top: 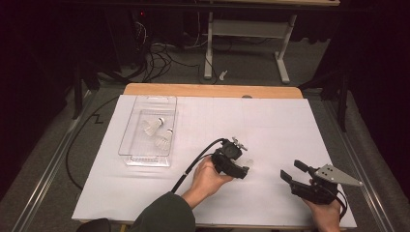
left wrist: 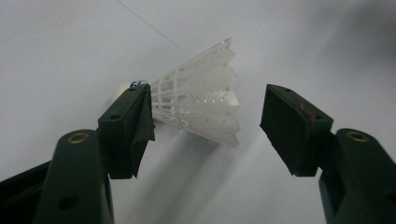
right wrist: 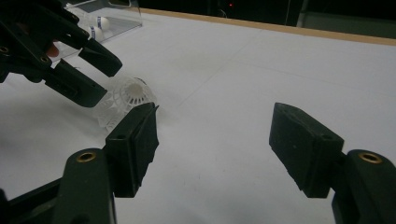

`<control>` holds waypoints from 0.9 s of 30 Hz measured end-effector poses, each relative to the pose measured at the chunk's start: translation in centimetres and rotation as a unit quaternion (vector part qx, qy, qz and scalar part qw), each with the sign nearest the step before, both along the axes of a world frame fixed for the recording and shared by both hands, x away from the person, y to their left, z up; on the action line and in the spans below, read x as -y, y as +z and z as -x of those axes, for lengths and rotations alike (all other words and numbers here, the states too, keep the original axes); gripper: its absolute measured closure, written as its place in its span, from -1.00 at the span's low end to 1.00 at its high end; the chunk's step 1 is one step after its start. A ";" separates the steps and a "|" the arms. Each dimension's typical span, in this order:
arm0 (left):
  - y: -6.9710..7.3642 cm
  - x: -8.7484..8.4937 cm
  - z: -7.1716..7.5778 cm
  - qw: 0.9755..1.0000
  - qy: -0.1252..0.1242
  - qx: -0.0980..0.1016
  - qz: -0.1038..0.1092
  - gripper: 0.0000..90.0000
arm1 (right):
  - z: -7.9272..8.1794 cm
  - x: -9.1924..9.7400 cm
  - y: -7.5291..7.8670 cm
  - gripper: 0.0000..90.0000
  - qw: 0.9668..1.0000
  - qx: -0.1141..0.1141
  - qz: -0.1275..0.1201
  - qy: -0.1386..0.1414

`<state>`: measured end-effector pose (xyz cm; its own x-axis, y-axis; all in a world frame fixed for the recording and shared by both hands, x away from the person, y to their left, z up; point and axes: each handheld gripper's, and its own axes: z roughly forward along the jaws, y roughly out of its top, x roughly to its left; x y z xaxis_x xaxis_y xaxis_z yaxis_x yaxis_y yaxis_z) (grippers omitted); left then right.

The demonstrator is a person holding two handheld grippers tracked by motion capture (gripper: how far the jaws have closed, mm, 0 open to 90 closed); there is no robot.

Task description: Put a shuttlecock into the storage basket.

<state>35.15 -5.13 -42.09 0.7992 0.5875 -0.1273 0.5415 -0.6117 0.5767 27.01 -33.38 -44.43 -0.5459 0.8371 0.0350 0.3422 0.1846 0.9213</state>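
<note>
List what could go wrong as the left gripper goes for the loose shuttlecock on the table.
1. The left gripper is open around the shuttlecock, whose thin feather skirt lies between the jaws. Closing there may crush or bend the skirt.
2. The shuttlecock lies on its side on the smooth white table, off-centre toward one jaw. That jaw may nudge it and roll it away before the other meets it.
3. The clear tray already holds two shuttlecocks; a drop could knock them.

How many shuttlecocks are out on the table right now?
3. Two shuttlecocks lie in the clear plastic tray at the left: one farther back, one nearer. The third shuttlecock lies on the white table between the left gripper's open jaws.
</note>
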 end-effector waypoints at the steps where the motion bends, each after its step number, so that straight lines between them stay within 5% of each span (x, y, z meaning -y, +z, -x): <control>1: 0.0 0.0 0.0 1.000 0.001 0.001 -0.001 -0.22 | 0.0 0.0 0.0 -0.26 1.000 0.000 0.000 0.000; 27: -0.4 0.3 -0.1 1.000 0.004 -0.002 -0.017 0.02 | 0.1 0.0 0.0 -0.26 1.000 0.001 0.001 0.002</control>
<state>35.27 -5.41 -42.53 0.7936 0.5984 -0.1098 0.5490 -0.6265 0.5532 26.96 -33.33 -44.42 -0.5486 0.8354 0.0328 0.3399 0.1870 0.9217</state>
